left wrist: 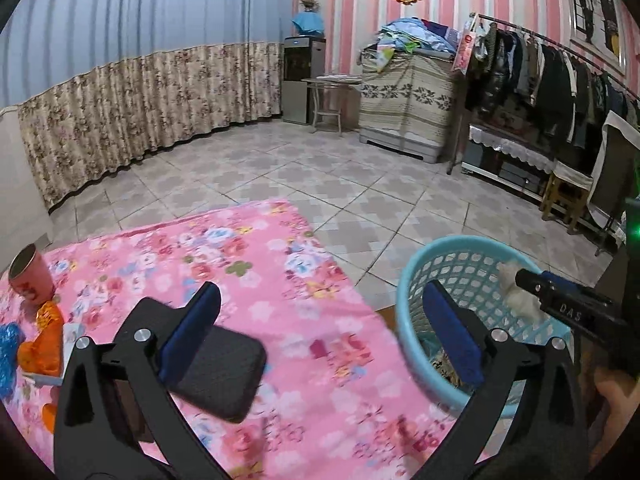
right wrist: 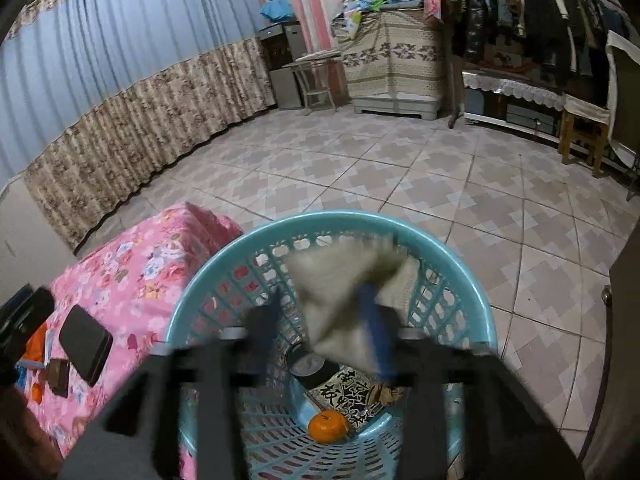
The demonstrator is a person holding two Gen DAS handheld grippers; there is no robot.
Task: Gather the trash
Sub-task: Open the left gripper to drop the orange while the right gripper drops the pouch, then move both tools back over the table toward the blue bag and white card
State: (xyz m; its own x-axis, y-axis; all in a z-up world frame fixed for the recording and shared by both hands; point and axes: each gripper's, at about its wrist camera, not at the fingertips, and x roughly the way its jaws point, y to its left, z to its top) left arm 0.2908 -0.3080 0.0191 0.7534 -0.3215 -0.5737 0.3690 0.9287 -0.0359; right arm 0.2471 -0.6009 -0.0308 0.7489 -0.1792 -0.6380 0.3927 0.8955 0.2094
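Note:
A light blue plastic basket (right wrist: pixel 472 280) stands on the floor beside the pink floral cloth (right wrist: pixel 132 272). My right gripper (right wrist: pixel 322 324) hangs over the basket with its jaws apart. A crumpled pale tissue (right wrist: pixel 336 284) sits loose between them, leaning on the blue right pad (right wrist: pixel 376 332). In the basket lie an orange (right wrist: pixel 328 426), a printed wrapper (right wrist: pixel 352 396) and a round lid (right wrist: pixel 306 360). My left gripper (left wrist: pixel 324 320) is wide open and empty over the cloth's edge, above a black phone (left wrist: pixel 224 372). The basket (left wrist: pixel 412 280) is at its right.
On the cloth's left lie a red cup (left wrist: pixel 30 276), orange wrappers (left wrist: pixel 44 344) and a blue crinkled item (left wrist: pixel 8 344). A brown wallet (right wrist: pixel 58 376) lies by the phone (right wrist: pixel 86 344). Tiled floor (left wrist: pixel 320 168) stretches to a curtain, a covered cabinet and a clothes rack (left wrist: pixel 560 72).

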